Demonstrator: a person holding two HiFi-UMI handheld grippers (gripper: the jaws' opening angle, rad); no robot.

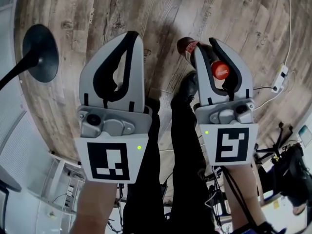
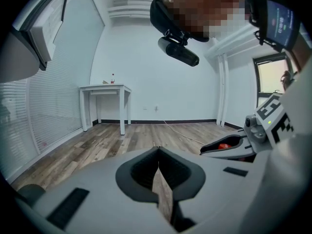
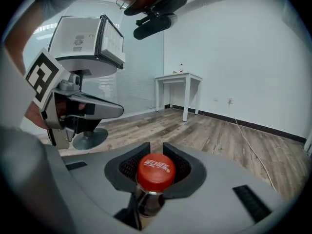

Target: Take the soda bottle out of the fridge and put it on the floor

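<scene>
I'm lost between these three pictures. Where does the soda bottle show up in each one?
Head view: the soda bottle is right of centre, clamped in the right gripper, red cap toward the camera.
Left gripper view: only a red glimpse of the soda bottle, at mid right.
Right gripper view: the soda bottle is at bottom centre, cap foremost.
Shared landmark: the wooden floor in all three; the white table in both gripper views.

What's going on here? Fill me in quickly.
A person holds a tool in each hand. The right tool is shut on the neck of a red-capped soda bottle, held in the air above the wood floor, not yet set down. The left tool is shut and empty.
</scene>
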